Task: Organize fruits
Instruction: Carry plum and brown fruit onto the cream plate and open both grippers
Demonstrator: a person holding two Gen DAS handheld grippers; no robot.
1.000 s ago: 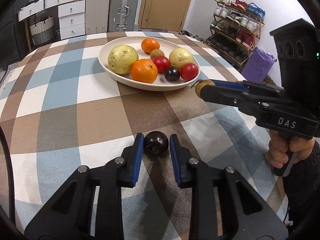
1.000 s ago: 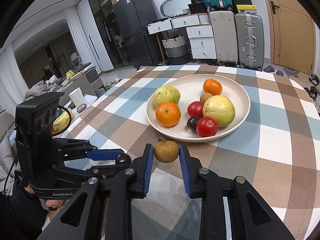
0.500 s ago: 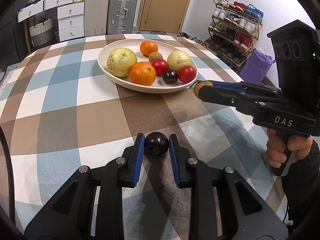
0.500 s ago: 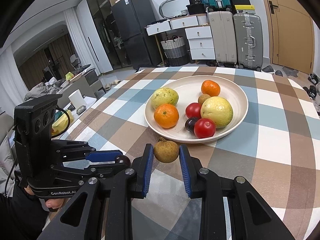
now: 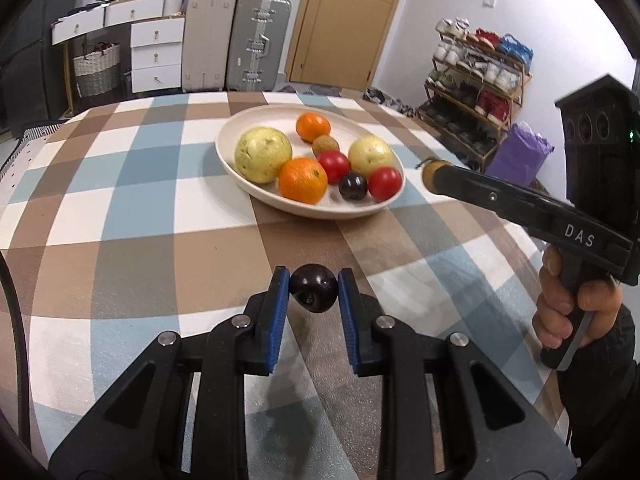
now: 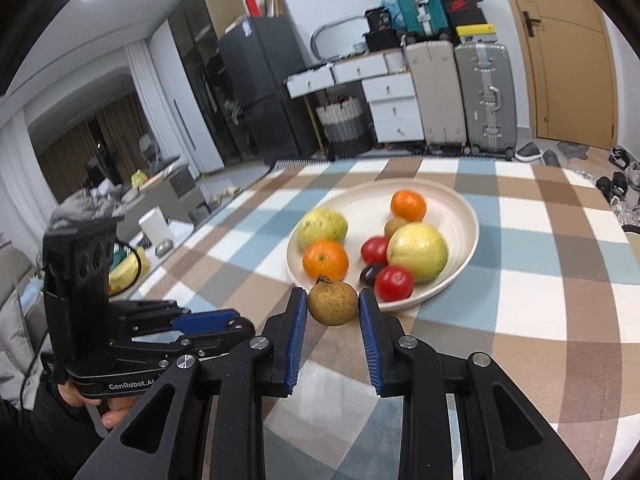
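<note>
My left gripper [image 5: 313, 294] is shut on a dark plum [image 5: 313, 293] and holds it above the checked tablecloth, short of the plate. My right gripper [image 6: 333, 304] is shut on a small brown fruit with a stem [image 6: 333, 303], just in front of the plate's near rim. The cream plate [image 5: 256, 196] holds two yellow-green fruits, two oranges, two red tomatoes, a dark plum and a small brown fruit. In the left wrist view the right gripper [image 5: 434, 172] reaches in from the right, with the brown fruit [image 5: 427, 171] at its tip beside the plate [image 6: 460, 208].
The checked table [image 5: 120, 220] spreads left of and in front of the plate. Beyond its far edge stand suitcases [image 5: 260, 40], white drawers and a door. A shoe rack [image 5: 476, 92] stands at the right. The table's right edge [image 6: 616, 216] is close.
Both grippers have lifted with their fruits. The left gripper has swung so the plate now sits more to the centre right. The right gripper has edged closer to the plate's rim.
</note>
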